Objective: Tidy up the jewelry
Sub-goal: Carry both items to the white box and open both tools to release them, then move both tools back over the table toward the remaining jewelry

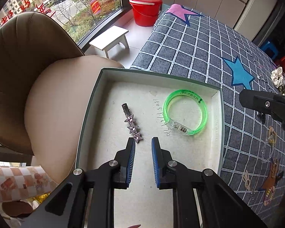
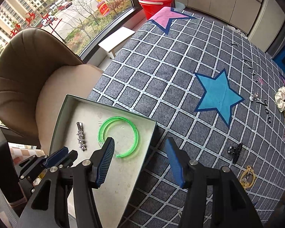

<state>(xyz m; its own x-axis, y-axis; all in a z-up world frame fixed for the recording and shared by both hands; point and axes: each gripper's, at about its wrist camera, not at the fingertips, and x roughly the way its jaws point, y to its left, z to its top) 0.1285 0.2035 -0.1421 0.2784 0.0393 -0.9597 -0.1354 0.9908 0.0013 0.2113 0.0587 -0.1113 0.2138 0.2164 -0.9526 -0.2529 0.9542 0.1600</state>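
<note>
A shallow grey-green box (image 1: 89, 114) (image 2: 57, 125) with a white floor lies at the table's left edge. In it lie a star hair clip (image 1: 132, 125) (image 2: 81, 137) and a green translucent bangle (image 1: 186, 112) (image 2: 119, 137). My left gripper (image 1: 143, 142) is open and empty just above the box floor, its left fingertip beside the clip's near end. My right gripper (image 2: 140, 142) is open and empty, straddling the box's right wall, its left finger over the bangle. Loose jewelry lies on the cloth to the right: a black claw clip (image 2: 236, 152), a yellow piece (image 2: 248, 176), a white scrunchie (image 2: 284, 98).
The table wears a grey checked cloth (image 2: 161, 76) with blue and pink stars. A tan chair (image 1: 34, 76) stands left of the box. A white stool (image 1: 112, 39) and a red bucket (image 1: 145, 13) stand by the window. Small trinkets (image 1: 269, 171) lie at the cloth's right edge.
</note>
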